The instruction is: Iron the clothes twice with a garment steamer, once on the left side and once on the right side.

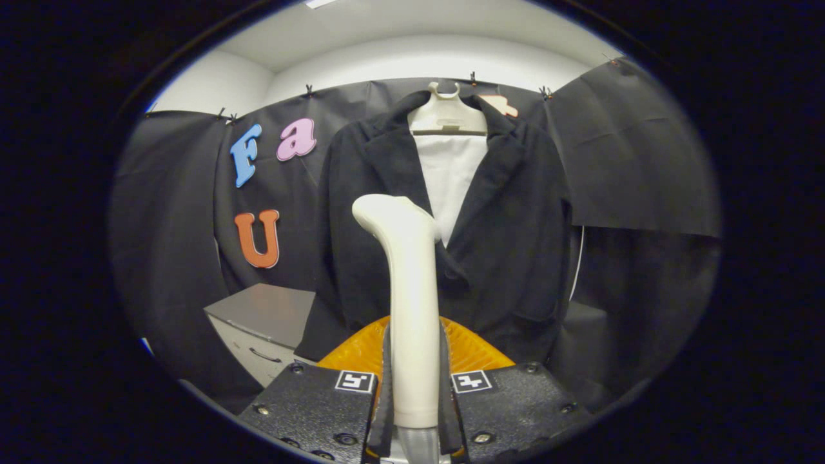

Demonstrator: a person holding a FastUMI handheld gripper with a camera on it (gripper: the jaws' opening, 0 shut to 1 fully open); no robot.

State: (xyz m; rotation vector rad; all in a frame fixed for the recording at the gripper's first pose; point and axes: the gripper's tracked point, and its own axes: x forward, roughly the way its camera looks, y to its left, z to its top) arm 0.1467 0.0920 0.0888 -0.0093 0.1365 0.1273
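- A grey drawer cabinet (264,325) stands low to the left of the fingers.
- The gripper (414,393) has both fingers clamped on the upright handle of the garment steamer (409,290).
- Beyond it, a dark jacket (509,245) hangs on a white hanger (448,116) against the booth wall.

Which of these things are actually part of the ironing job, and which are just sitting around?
Part of the job:
- garment steamer, clamped between the fingers of the hand-held gripper
- dark jacket
- hanger

Just sitting around:
- grey cabinet, beside the jacket
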